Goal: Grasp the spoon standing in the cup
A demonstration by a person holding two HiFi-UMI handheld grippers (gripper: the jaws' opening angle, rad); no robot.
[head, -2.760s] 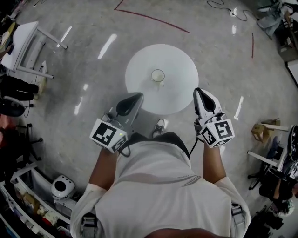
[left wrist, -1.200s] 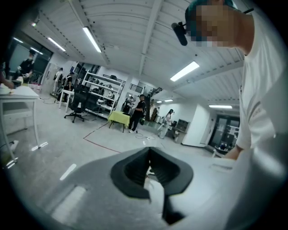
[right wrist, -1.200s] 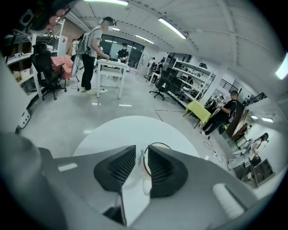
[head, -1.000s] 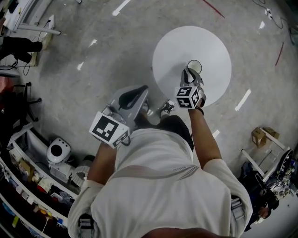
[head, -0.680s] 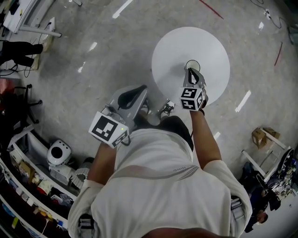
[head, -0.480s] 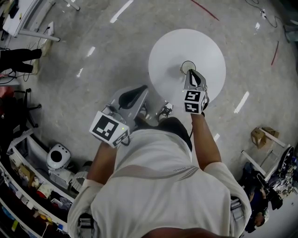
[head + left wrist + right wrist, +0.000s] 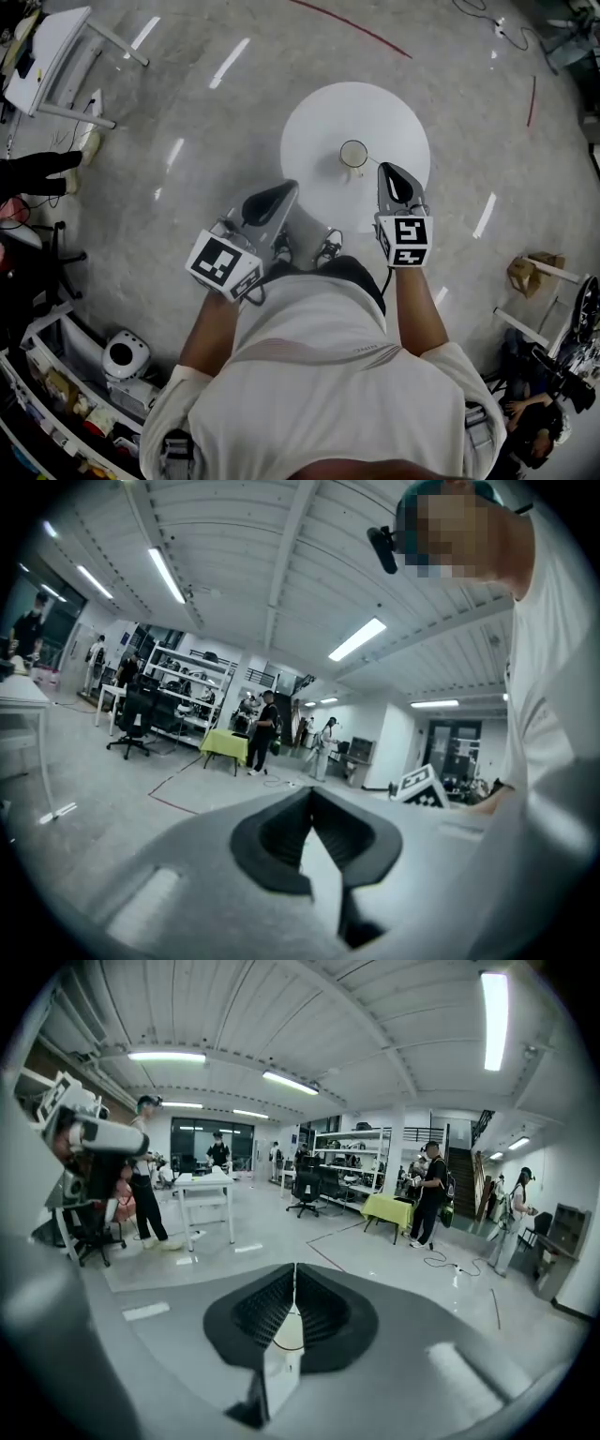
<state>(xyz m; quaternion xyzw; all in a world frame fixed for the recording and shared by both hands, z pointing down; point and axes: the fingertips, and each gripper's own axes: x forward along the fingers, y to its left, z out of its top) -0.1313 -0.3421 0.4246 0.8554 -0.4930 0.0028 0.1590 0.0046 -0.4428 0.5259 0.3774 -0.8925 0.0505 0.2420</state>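
Note:
A small white cup (image 7: 353,153) stands near the middle of the round white table (image 7: 398,117). A pale bit (image 7: 357,172) sticks out at the cup's near side; I cannot tell whether it is the spoon or a handle. My right gripper (image 7: 383,168) hovers just right of the cup and nearer to me, apart from it. Its jaws are shut, tips meeting (image 7: 295,1267), and I make out no spoon between them. My left gripper (image 7: 290,186) hangs over the table's near left edge, also shut (image 7: 311,791).
The person's shoes (image 7: 326,247) stand at the table's foot. A white desk (image 7: 52,47) is at the far left, shelves with clutter (image 7: 112,361) at the lower left, a cardboard box (image 7: 531,270) at the right. People, chairs and a yellow-green table (image 7: 389,1208) fill the room beyond.
The right gripper's tips were at the cup's rim half a second ago; it has since drawn back toward me and to the cup's right. The left gripper has hardly moved.

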